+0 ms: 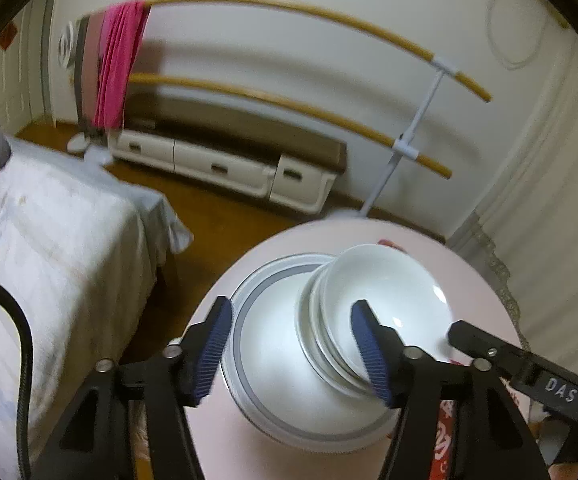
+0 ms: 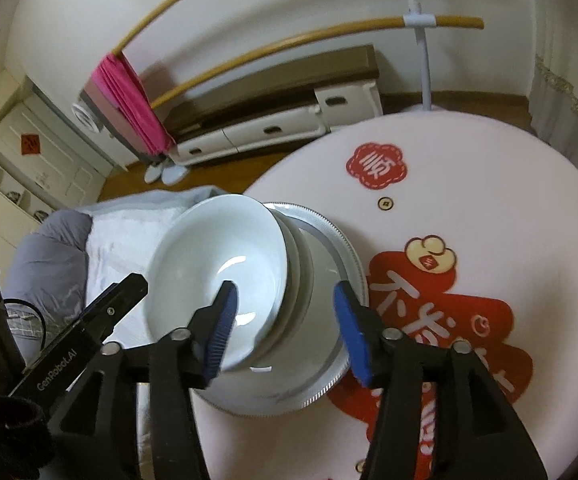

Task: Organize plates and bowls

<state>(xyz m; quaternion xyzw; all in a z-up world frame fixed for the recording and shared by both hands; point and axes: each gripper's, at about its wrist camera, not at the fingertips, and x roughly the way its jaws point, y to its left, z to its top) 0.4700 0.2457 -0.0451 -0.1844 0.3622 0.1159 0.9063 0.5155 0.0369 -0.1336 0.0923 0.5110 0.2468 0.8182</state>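
Pink round table (image 2: 469, 216) carries a grey-rimmed plate (image 2: 329, 240), on which white bowls (image 2: 217, 256) are stacked. Left gripper (image 1: 289, 344) and right gripper (image 2: 285, 320) are held open above them, gripping nothing.

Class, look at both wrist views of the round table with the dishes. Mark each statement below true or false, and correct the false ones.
1. White bowls are stacked on a large plate. True.
2. The large plate has a red rim. False: its rim is grey.
3. The left gripper is clamped on the top bowl. False: its fingers stand apart, gripping nothing.
4. The table has a pale cover with red printing. True.
5. A pink cloth hangs on a drying rack behind the table. True.
6. The right gripper carries a plate. False: it holds nothing.
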